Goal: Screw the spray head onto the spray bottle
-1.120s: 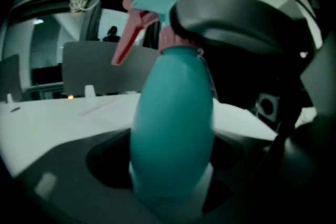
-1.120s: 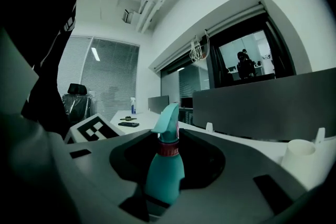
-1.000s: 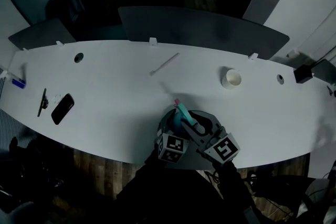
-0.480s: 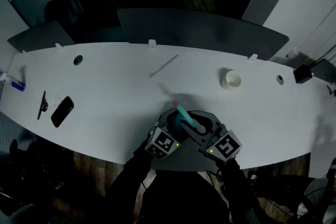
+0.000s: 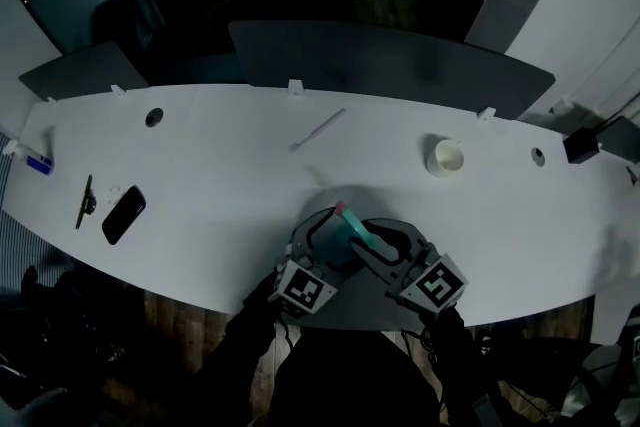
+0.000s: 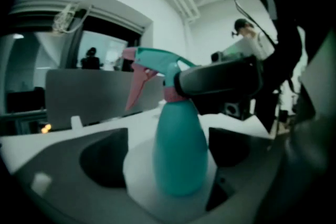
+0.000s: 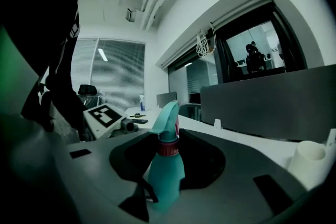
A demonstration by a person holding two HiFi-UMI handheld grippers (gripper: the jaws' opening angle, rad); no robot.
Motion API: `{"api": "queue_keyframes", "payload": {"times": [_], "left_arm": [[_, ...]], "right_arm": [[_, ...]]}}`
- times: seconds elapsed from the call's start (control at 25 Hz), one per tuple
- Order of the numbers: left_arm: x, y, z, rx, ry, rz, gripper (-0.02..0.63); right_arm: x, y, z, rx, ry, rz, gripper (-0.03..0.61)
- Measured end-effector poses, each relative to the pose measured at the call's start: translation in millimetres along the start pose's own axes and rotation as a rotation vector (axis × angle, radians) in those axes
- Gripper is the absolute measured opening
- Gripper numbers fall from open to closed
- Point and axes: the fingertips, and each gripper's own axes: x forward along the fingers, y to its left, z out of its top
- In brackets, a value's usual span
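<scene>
A teal spray bottle [image 5: 348, 218] with a pink collar and trigger stands on the white table [image 5: 220, 165] near its front edge. My right gripper [image 5: 372, 240] is shut on the spray head [image 7: 169, 118] at the neck; its dark finger [image 6: 218, 78] crosses the collar in the left gripper view. My left gripper [image 5: 325, 237] surrounds the bottle's body [image 6: 178, 149]. Its jaws have just been opening and now stand wide, with white table showing between the pads and the bottle. Its marker cube [image 7: 105, 115] shows in the right gripper view.
A white cup [image 5: 444, 156] stands at the back right. A white stick [image 5: 318, 129] lies at the back middle. A black phone [image 5: 122, 213], a dark tool [image 5: 84, 200] and a small blue item [image 5: 36, 162] lie at the far left. Dark partitions rise behind the table.
The left gripper's marker cube has shifted down-left toward the table's front edge and rolled, and its jaws have spread wider round the bottle. The right gripper and the bottle have stayed put.
</scene>
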Motion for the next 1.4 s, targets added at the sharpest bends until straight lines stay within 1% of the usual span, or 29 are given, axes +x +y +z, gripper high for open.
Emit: {"api": "queue_keyframes", "payload": {"times": [0.08,0.12,0.16,0.2,0.24,0.28,0.32,0.4,0.48,0.56,0.6,0.64,0.68,0.72,0.76,0.8,0.84,0.88,0.92,0.96,1.0,1.04,1.08,1.12,1.16,1.2,1.28,1.36,1.4], "left_arm": [[5,-8,-11,0.046,0.078,-0.216,0.479],[9,-13,-16,0.05,0.117,-0.304,0.479],[12,-18,-19,0.04,0.139,-0.364,0.459],[15,-22,-18,0.022,0.142,-0.386,0.39],[16,-22,-17,0.0,0.128,-0.368,0.385],[17,-21,-15,-0.024,0.103,-0.316,0.383],[18,-18,-13,-0.049,0.076,-0.239,0.383],[18,-11,-10,-0.092,0.042,-0.035,0.383],[17,-5,-9,-0.133,0.043,0.183,0.383],[16,-2,-13,-0.19,0.056,0.365,0.383],[15,-1,-15,-0.218,0.057,0.426,0.383],[15,0,-16,-0.238,0.046,0.456,0.383],[14,0,-14,-0.244,0.026,0.448,0.386],[13,0,-12,-0.225,0.006,0.399,0.391],[12,-2,-10,-0.173,-0.003,0.311,0.395],[11,-5,-9,-0.095,0.005,0.194,0.415],[12,-10,-11,-0.012,0.034,0.061,0.426],[14,-14,-14,0.054,0.083,-0.074,0.425],[18,-19,-18,0.093,0.136,-0.194,0.426],[21,-23,-21,0.108,0.177,-0.287,0.425],[23,-25,-22,0.106,0.198,-0.344,0.404],[25,-27,-22,0.094,0.204,-0.363,0.396],[25,-27,-22,0.076,0.196,-0.349,0.395],[26,-26,-21,0.052,0.178,-0.308,0.394],[26,-24,-19,0.024,0.153,-0.246,0.393],[27,-21,-18,-0.007,0.127,-0.164,0.393],[27,-12,-16,-0.07,0.099,0.039,0.393],[26,-4,-16,-0.127,0.108,0.241,0.393],[25,-1,-16,-0.15,0.114,0.327,0.393]], "right_arm": [[-1,-1,-1,0.009,-0.002,0.039,0.132],[-1,-1,-1,0.008,-0.002,0.052,0.132],[-1,-1,-1,0.003,0.002,0.058,0.132],[-1,-2,-1,-0.003,0.005,0.058,0.132],[-1,-3,-1,-0.005,0.005,0.053,0.132],[-1,-5,0,-0.004,0.001,0.044,0.132],[-2,-6,0,-0.002,-0.007,0.03,0.132],[-4,-8,0,0.0,-0.026,-0.02,0.132],[-6,-9,0,0.009,-0.041,-0.077,0.131],[-6,-9,-1,0.017,-0.043,-0.111,0.132],[-6,-9,-1,0.019,-0.042,-0.116,0.132],[-5,-8,-1,0.025,-0.04,-0.113,0.132],[-5,-8,-1,0.031,-0.036,-0.103,0.132],[-4,-7,-2,0.035,-0.031,-0.087,0.132],[-4,-7,-2,0.035,-0.021,-0.066,0.132],[-3,-6,-3,0.031,-0.01,-0.042,0.132],[-3,-5,-3,0.025,0.002,-0.017,0.132],[-2,-6,-2,0.019,0.012,0.005,0.132],[-2,-6,-2,0.017,0.018,0.022,0.132],[-2,-6,-2,0.019,0.019,0.031,0.132],[-2,-7,-2,0.025,0.015,0.032,0.132],[-3,-7,-2,0.03,0.009,0.025,0.132],[-4,-8,-2,0.034,0.0,0.015,0.132],[-5,-8,-2,0.036,-0.009,0.003,0.132],[-6,-8,-3,0.036,-0.017,-0.012,0.132],[-6,-9,-3,0.036,-0.025,-0.029,0.132],[-6,-10,-3,0.04,-0.038,-0.069,0.132],[-7,-12,-4,0.04,-0.045,-0.096,0.132],[-7,-12,-4,0.041,-0.046,-0.102,0.132]]}}
